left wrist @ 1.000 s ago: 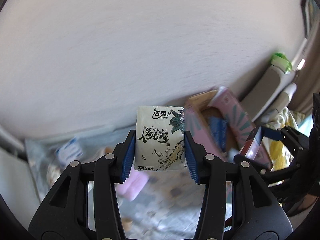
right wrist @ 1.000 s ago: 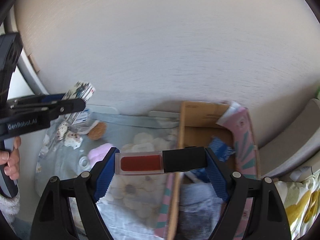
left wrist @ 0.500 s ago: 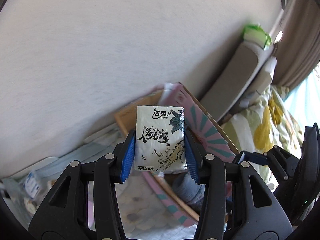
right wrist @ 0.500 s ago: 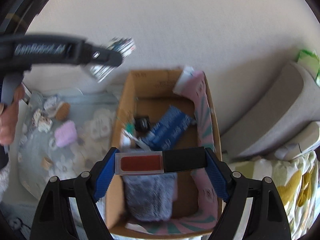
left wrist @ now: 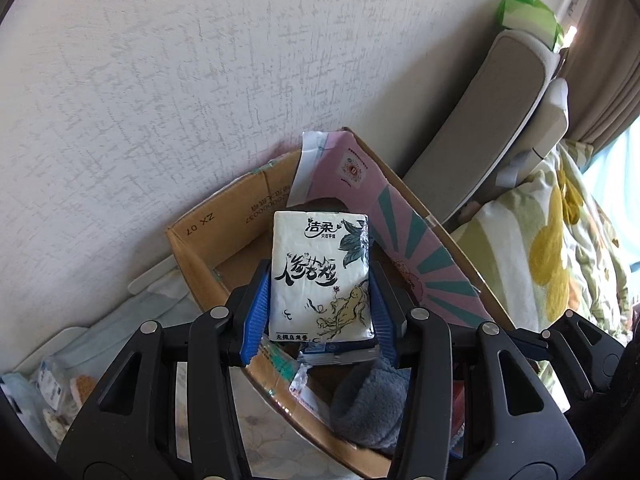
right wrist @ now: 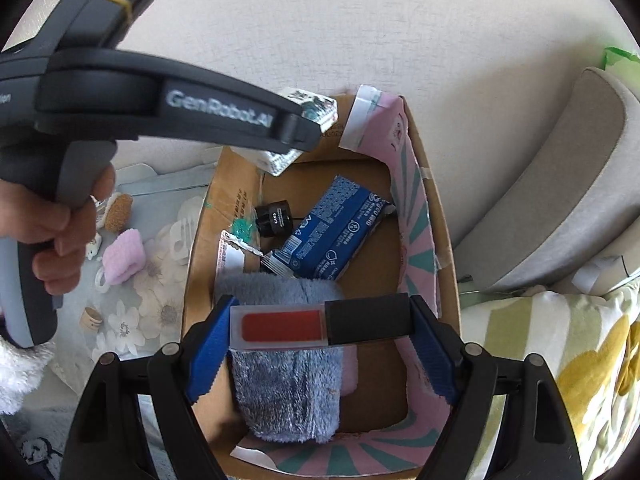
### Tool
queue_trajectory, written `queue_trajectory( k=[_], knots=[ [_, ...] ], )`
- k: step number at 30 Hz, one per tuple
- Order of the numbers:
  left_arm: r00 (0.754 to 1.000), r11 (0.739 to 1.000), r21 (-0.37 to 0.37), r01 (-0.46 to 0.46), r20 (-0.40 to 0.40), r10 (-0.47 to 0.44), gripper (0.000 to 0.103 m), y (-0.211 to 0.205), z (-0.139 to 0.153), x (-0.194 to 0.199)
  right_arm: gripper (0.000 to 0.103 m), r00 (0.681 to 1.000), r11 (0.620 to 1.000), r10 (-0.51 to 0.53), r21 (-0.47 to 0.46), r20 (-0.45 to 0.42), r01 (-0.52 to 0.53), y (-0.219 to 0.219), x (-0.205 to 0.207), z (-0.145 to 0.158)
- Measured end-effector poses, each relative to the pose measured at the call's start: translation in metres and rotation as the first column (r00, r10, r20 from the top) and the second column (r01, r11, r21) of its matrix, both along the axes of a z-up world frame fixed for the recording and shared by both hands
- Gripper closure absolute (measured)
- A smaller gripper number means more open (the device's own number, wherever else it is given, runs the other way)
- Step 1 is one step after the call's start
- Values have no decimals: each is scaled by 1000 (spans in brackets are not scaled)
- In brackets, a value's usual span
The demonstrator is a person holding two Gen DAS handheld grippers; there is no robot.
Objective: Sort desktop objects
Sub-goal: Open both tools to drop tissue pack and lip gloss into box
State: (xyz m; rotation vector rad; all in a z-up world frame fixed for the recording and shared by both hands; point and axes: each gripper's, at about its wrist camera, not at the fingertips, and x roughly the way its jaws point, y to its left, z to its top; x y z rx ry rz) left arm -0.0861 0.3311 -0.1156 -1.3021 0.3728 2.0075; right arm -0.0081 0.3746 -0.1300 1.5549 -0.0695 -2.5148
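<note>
A cardboard box (right wrist: 434, 236) stands open against the textured white wall (left wrist: 160, 80), its inner flaps printed in pink with teal rays. To its right lean two grey cushions (right wrist: 568, 184) and a yellow-flowered quilt (right wrist: 568, 360); to its left a pale floral cloth (right wrist: 152, 280) covers the desk.

Inside the box I count four things: one blue fleece sock (right wrist: 286, 384) along the near side, one blue tissue pack (right wrist: 340, 228) lying aslant behind it, one small black jar (right wrist: 274, 218) marked KANS beside that, and a torn foil wrapper (right wrist: 232, 252) against the left wall. On the cloth sit one pink fuzzy item (right wrist: 123, 256), one round brown biscuit-like piece (right wrist: 119, 207) and one small wooden ring (right wrist: 91, 319); further bits near the hand are too small to name.

The left gripper (left wrist: 318, 296) reaches in from the left above the box's far corner, fingers pinching one white tissue packet (left wrist: 320, 276) with ink-style lettering, held upright by its sides over the opening. The person's bare left hand (right wrist: 60, 224) wraps the handle.

The right gripper (right wrist: 320, 326) hangs over the near part of the box, looking down into it, pads pressed on the ends of one lip gloss tube (right wrist: 320, 326), clear and red with a black cap, held crosswise above the sock.
</note>
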Motion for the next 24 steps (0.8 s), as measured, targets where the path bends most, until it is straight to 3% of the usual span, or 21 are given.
queue_trajectory(
  k=[12,13,15,16,18,19,24],
  knots=[
    [1000,999,-43,-3,-25,1,59,13,-14,-5,22,999,999,-9,-52,32,11,-1,-13,-18],
    [1000,998,-59,-11,-29,9,56,14,-16,-4,22,999,999,-14,-50,33,15,-2,-14,-18],
    [999,995,-94,-33,-36,30,28,16,-19,-4,22,999,998,-19,-56,43,22,-2,-15,-20],
    [998,994,-103,-45,-53,40,0,17,-18,-4,22,999,998,-22,-63,44,24,-2,-15,-21],
    [995,995,-81,-53,-83,46,0,14,-13,-2,13,999,995,-34,-89,25,37,1,-13,-19],
    [995,996,-75,-55,-85,48,0,13,-11,-2,0,999,994,-45,-98,12,46,2,-12,-18],
    [995,996,-55,-72,-72,68,0,5,-5,-4,0,998,994,-67,-87,-4,66,5,-9,-14]
  ],
)
